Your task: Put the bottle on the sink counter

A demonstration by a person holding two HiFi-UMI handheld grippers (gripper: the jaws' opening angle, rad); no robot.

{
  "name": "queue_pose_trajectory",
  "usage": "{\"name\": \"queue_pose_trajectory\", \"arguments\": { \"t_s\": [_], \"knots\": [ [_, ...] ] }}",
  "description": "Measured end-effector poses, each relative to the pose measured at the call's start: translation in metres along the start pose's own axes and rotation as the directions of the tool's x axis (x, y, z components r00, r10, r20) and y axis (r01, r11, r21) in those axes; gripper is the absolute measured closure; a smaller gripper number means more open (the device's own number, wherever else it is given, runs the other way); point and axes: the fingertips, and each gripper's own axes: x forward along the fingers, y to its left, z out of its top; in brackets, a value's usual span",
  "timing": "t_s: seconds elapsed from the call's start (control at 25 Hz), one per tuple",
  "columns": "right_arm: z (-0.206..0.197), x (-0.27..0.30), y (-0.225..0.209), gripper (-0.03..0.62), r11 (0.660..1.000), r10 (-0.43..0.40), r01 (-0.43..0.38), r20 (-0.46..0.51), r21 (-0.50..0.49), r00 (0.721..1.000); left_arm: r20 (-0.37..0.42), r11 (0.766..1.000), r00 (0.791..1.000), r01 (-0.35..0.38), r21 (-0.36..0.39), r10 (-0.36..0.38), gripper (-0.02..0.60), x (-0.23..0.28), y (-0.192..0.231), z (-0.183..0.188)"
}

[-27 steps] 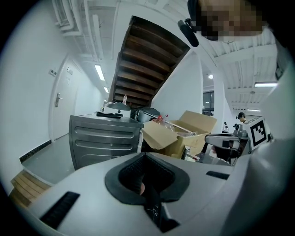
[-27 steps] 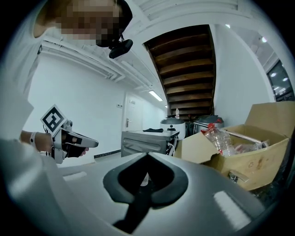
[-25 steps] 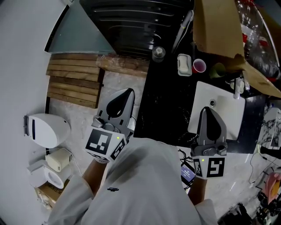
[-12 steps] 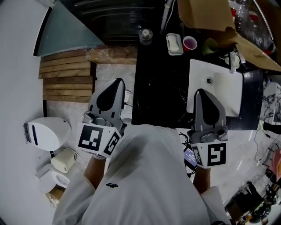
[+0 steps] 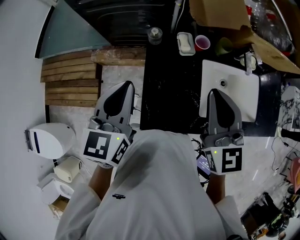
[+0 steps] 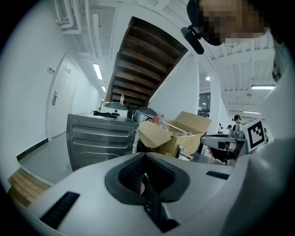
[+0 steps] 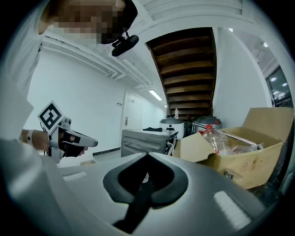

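Observation:
A clear plastic bottle with a red cap lies in the open cardboard box; in the head view several bottles show in that box at the top right. The black sink counter with its white basin lies ahead of me. My left gripper is shut and empty, over the pale floor left of the counter. My right gripper is shut and empty, with its tip above the basin's near edge. Both noses point at the box and a grey metal unit.
On the counter's far end stand a small jar, a soap dish, a pink cup and a green cup; a tap sits behind the basin. Wooden slats and a white toilet are on the left.
The view has slid so the counter and box sit further left and higher than a second ago. Both grippers stay shut and hold nearly the same pose.

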Motion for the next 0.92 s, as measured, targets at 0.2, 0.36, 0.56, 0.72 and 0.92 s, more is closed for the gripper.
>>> {"name": "queue_pose_trajectory", "arguments": {
  "t_s": [0.2, 0.36, 0.56, 0.72, 0.92],
  "knots": [
    [-0.0030, 0.0014, 0.0030, 0.583, 1.000, 0.016, -0.016, -0.009, 0.000, 1.000, -0.002, 1.000, 1.000, -0.009, -0.005, 0.009, 0.574, -0.0018, 0.0007, -0.0019],
    [-0.0027, 0.0021, 0.0029, 0.583, 1.000, 0.023, -0.023, -0.008, -0.001, 1.000, -0.004, 1.000, 1.000, -0.012, -0.007, 0.012, 0.574, -0.0008, 0.0007, -0.0021],
    [-0.0045, 0.0005, 0.0011, 0.583, 1.000, 0.021, -0.021, -0.016, 0.014, 1.000, -0.003, 1.000, 1.000, -0.010, -0.007, 0.010, 0.574, 0.0001, -0.0031, -0.0020],
    [-0.0034, -0.0008, -0.0010, 0.583, 1.000, 0.021, -0.021, -0.012, 0.010, 1.000, -0.002, 1.000, 1.000, -0.014, -0.010, 0.014, 0.574, 0.0001, -0.0041, -0.0019],
    [-0.0050, -0.0003, -0.0026, 0.583, 1.000, 0.029, -0.029, -0.014, -0.008, 0.999, -0.006, 1.000, 1.000, -0.017, -0.016, 0.017, 0.574, 0.0019, -0.0040, -0.0046]
  ]
}}
